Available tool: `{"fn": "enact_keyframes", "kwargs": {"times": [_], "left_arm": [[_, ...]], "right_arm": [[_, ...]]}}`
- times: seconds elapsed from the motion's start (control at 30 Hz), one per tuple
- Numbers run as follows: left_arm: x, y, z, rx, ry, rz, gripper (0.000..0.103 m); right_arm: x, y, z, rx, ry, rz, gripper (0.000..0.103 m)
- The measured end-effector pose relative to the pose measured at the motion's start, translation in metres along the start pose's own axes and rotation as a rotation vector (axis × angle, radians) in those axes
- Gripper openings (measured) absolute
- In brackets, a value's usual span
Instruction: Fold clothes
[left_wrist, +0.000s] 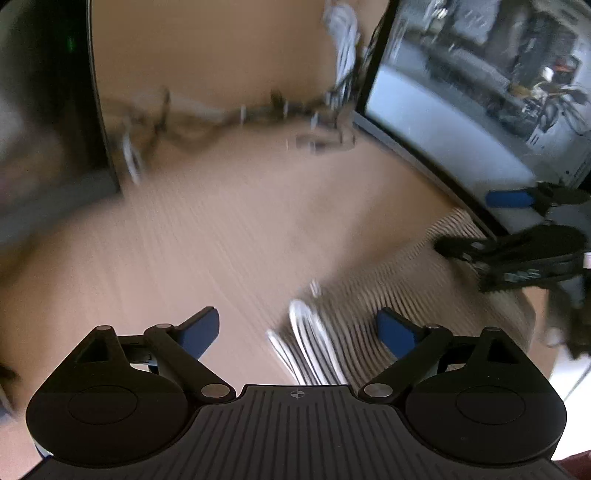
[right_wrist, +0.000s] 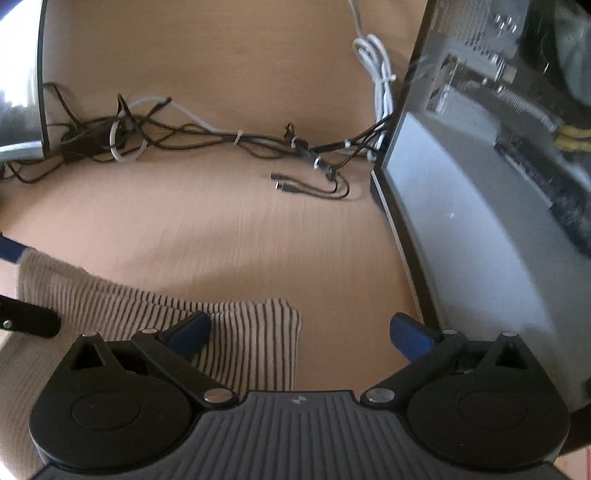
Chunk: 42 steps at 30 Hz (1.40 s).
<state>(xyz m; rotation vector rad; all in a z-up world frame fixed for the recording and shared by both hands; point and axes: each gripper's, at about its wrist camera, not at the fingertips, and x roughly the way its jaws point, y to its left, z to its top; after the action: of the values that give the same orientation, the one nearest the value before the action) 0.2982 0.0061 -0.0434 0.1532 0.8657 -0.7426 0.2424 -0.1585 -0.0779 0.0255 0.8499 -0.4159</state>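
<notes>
Both grippers tilt down over the worktop with jaws spread wide and gripping nothing — the left gripper at the striped cloth's left end, the right gripper at its right edge. The cloth lies flat at the near edge. Bare worktop lies ahead — cables at the back, a monitor close on the right.

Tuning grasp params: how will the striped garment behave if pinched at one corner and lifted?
Probably floppy: the striped garment lies in soft folds on the desk, so it should drape. The ribbed knit likely grips pads well. Probably light; a push would likely bunch it.
</notes>
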Motion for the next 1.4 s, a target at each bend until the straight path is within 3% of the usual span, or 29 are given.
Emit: {"fn": "enact_keyframes", "kwargs": {"times": [0.07, 0.1, 0.2, 0.27, 0.33, 0.37, 0.53, 0.67, 0.93, 1.03, 1.13, 1.2, 1.27, 1.33, 1.4], "left_arm": [[-0.013, -0.003, 0.006, 0.030, -0.056, 0.009, 0.095], [-0.018, -0.003, 0.009, 0.030, -0.080, -0.021, 0.096], [-0.012, -0.007, 0.016, 0.047, -0.088, -0.109, 0.096], [0.005, -0.008, 0.017, 0.048, -0.057, -0.126, 0.096], [0.024, -0.007, 0.015, 0.029, -0.016, -0.145, 0.094], [0.033, -0.006, 0.015, 0.016, 0.004, -0.156, 0.093], [0.054, 0.004, 0.007, -0.059, 0.079, -0.216, 0.093], [0.047, 0.016, -0.009, -0.102, 0.124, -0.255, 0.089], [0.011, 0.020, -0.067, -0.259, 0.110, -0.268, 0.090], [-0.002, 0.004, -0.073, -0.227, 0.098, -0.324, 0.089], [-0.024, 0.000, -0.073, -0.195, 0.050, -0.335, 0.092], [-0.036, 0.013, -0.071, -0.243, 0.007, -0.313, 0.095], [-0.042, 0.031, -0.067, -0.322, -0.032, -0.283, 0.096], [-0.034, 0.048, -0.064, -0.391, -0.029, -0.230, 0.096], [-0.017, 0.057, -0.061, -0.435, -0.006, -0.230, 0.096]], "right_arm": [[-0.030, -0.012, -0.004, 0.040, -0.007, 0.095, 0.103], [-0.039, -0.018, -0.006, 0.063, 0.008, 0.140, 0.103], [-0.060, -0.044, -0.031, 0.248, 0.134, 0.297, 0.103], [-0.063, -0.057, -0.051, 0.388, 0.220, 0.365, 0.102], [-0.062, -0.063, -0.073, 0.526, 0.290, 0.416, 0.086], [-0.059, -0.064, -0.081, 0.578, 0.321, 0.442, 0.070], [-0.028, -0.067, -0.107, 0.868, 0.425, 0.541, 0.054], [-0.010, -0.063, -0.086, 0.813, 0.390, 0.487, 0.052], [0.041, -0.017, -0.009, 0.418, 0.234, 0.392, 0.064], [0.049, 0.010, 0.017, 0.269, 0.159, 0.351, 0.064], [0.037, 0.023, 0.035, 0.196, 0.095, 0.376, 0.068], [0.024, 0.021, 0.035, 0.189, 0.062, 0.392, 0.083], [0.018, 0.014, 0.019, 0.233, 0.084, 0.414, 0.084], [0.012, 0.007, 0.001, 0.283, 0.112, 0.438, 0.084], [0.014, 0.004, -0.026, 0.347, 0.175, 0.467, 0.084]]}}
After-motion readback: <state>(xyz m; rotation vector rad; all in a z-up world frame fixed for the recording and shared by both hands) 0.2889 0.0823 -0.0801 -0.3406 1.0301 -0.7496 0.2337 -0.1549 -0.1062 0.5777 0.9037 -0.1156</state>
